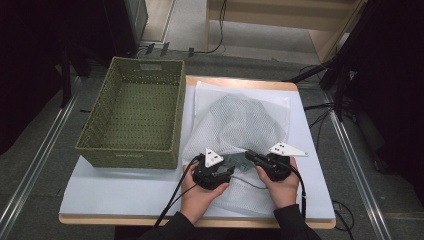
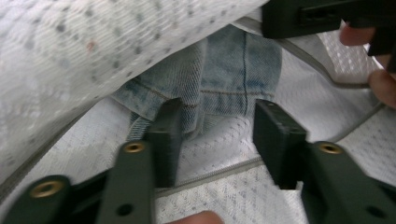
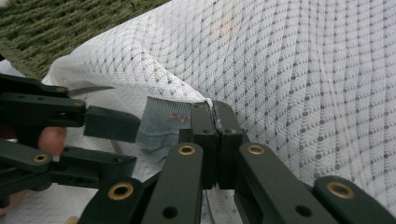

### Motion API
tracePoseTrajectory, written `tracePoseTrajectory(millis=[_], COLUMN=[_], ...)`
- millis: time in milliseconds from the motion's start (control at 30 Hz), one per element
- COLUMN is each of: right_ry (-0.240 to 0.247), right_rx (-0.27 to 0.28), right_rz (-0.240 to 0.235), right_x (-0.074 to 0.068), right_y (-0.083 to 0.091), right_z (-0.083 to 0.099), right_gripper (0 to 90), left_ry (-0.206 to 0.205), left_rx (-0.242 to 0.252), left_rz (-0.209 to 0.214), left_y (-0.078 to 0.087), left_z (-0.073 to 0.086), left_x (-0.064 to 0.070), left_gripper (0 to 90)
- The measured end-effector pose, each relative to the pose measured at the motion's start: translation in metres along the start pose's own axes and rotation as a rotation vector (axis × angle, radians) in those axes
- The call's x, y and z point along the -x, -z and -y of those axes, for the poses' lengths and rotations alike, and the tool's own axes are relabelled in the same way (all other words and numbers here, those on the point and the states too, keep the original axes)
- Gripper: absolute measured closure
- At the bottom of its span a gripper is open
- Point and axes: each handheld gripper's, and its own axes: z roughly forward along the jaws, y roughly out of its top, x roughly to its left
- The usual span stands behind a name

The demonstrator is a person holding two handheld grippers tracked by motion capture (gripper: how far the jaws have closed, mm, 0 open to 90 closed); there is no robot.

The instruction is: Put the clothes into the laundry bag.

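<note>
High view: we look forward and down on the table (image 1: 125, 192) from above, well back.
Left gripper view: we sit close, facing into the mesh bag (image 2: 84, 51).
Right gripper view: close on the bag's edge.
Shared: the bag, in all three.

White mesh laundry bag (image 1: 240, 120), lying flat on the worktop just beside a green woven basket, its open mouth toward the person. The upper edge of the mouth (image 3: 187, 93) is lifted and pinched. Inside lies a folded pair of blue jeans (image 2: 224, 79), faded denim with tan stitching; its grey-looking bulk (image 1: 239, 117) shows through the mesh.
</note>
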Motion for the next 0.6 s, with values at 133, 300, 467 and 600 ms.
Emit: tracePoseTrajectory(millis=[133,300,467,600], right_ry=[0.003,-0.001,-0.004,-0.013], right_rx=[-0.009,-0.019,-0.023,-0.036], right_rz=[0.003,0.000,0.010,0.021], right_x=[-0.001,-0.001,0.002,0.004], right_y=[-0.003,-0.007,-0.006,-0.009], right_z=[0.002,0.006,0.008,0.012], right_gripper=[90.0,90.0,90.0,90.0], left_ry=[-0.058,-0.038,-0.035,-0.018], left_rx=[-0.051,-0.095,-0.091,-0.082], left_rz=[-0.002,-0.041,-0.097,-0.183], left_y=[-0.010,-0.036,-0.053,-0.062], left_z=[-0.005,-0.016,-0.024,-0.032], left_x=[0.001,-0.003,-0.003,-0.006], left_gripper=[85.2,90.0,90.0,90.0])
